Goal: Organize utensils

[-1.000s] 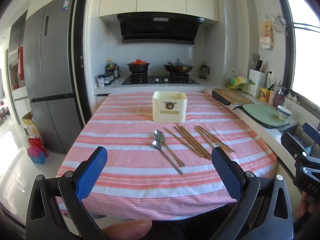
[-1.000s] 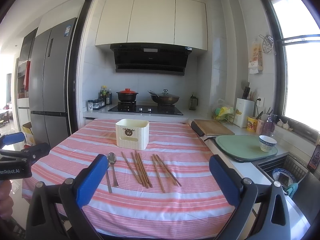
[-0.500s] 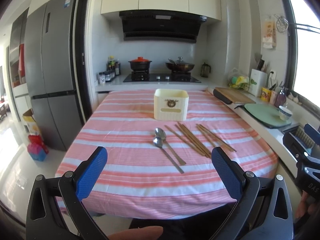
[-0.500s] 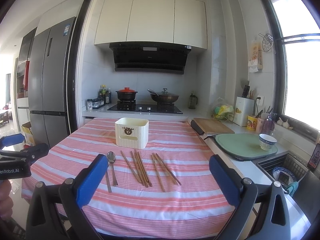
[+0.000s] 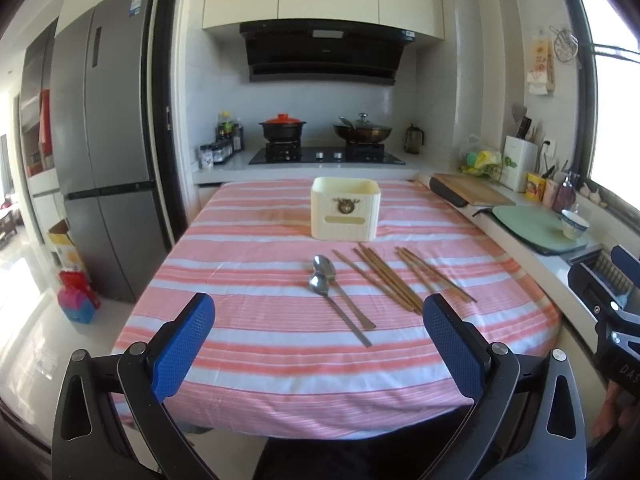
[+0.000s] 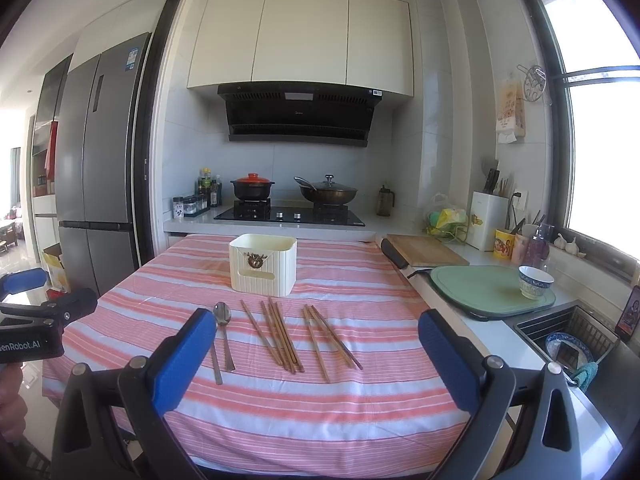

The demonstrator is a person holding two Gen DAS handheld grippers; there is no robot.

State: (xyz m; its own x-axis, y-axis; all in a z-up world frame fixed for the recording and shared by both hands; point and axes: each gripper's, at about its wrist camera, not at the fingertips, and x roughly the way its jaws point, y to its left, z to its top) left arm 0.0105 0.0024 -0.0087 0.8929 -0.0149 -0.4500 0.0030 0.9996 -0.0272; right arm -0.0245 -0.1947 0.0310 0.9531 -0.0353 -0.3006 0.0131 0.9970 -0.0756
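Note:
A cream utensil holder box (image 5: 345,213) stands on the pink-striped table (image 5: 256,320); it also shows in the right wrist view (image 6: 263,264). In front of it lie two metal spoons (image 5: 326,280) and several wooden chopsticks (image 5: 390,278), seen in the right wrist view as spoons (image 6: 222,320) and chopsticks (image 6: 282,334). My left gripper (image 5: 318,334) is open and empty, near the table's front edge. My right gripper (image 6: 316,348) is open and empty, held short of the utensils.
A counter on the right holds a wooden board (image 6: 424,250), a green mat (image 6: 490,290) with a bowl (image 6: 535,282), and a sink (image 6: 572,340). A stove with pots (image 5: 324,136) stands behind the table. A fridge (image 5: 100,140) stands at left.
Both views have tilted slightly, so the table sits a little lower in frame. The utensils have not moved and both grippers stay open.

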